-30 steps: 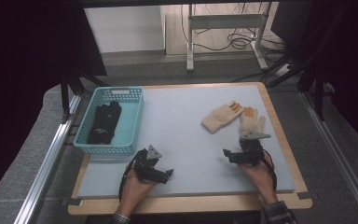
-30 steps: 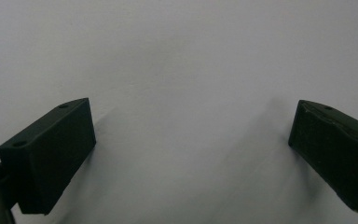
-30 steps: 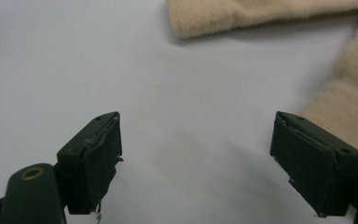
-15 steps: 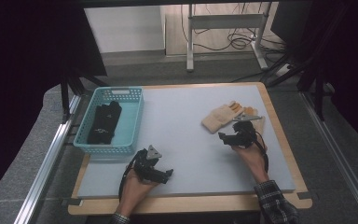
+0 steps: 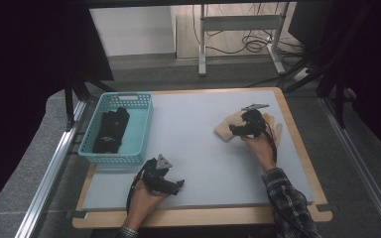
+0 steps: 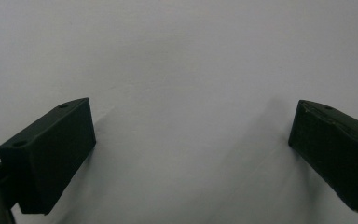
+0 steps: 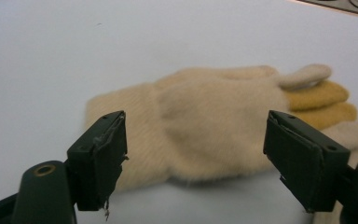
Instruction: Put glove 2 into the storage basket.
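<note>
Hovering over cream knit glove (image 7: 205,130), right gripper (image 7: 196,154) fingers apart, just reopening, prob. not touching; left gripper (image 6: 191,154) fingers apart above tabletop (image 5: 198,148).

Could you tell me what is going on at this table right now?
A person works with a gripper in each hand. The right gripper hangs over a cream glove on the table, its jaws open to either side of it and not yet pressing; they have just been opening. A second, yellower glove lies beside it. The left gripper rests open near the table's front edge. A black pair already lies in the blue basket.
</note>
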